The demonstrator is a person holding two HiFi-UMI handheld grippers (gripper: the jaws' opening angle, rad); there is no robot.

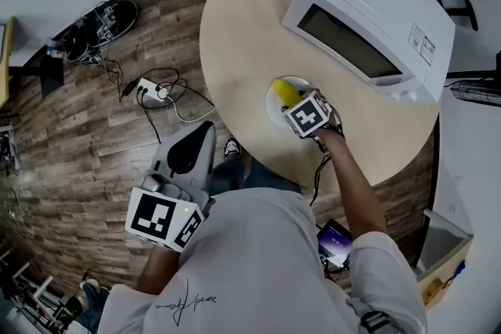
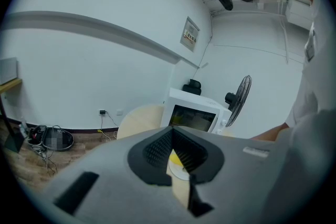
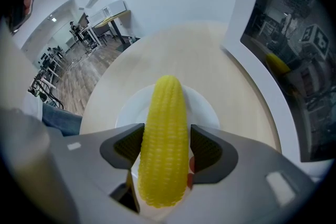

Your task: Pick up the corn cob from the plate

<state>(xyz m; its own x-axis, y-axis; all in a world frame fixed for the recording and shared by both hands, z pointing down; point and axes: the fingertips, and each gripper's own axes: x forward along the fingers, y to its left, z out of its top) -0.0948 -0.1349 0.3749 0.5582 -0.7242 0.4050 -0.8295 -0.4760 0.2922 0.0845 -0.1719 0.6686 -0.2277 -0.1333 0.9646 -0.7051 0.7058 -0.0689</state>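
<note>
A yellow corn cob (image 3: 164,139) points away from me between the two dark pads of my right gripper (image 3: 166,147), which is shut on it from both sides. Beneath it lies a white plate (image 3: 206,108) on the round beige table (image 3: 184,55). In the head view the corn cob (image 1: 285,91) shows over the plate (image 1: 271,110), just ahead of my right gripper (image 1: 300,106). My left gripper (image 1: 205,132) hangs off the table's near edge above the floor, shut and holding nothing. Its own view shows the left gripper (image 2: 174,159) aimed toward the table.
A white microwave (image 1: 368,12) stands on the table just right of the plate, and its dark door (image 3: 286,60) reflects the corn. Cables and a power strip (image 1: 153,90) lie on the wood floor at left. A fan (image 2: 239,97) stands behind the microwave.
</note>
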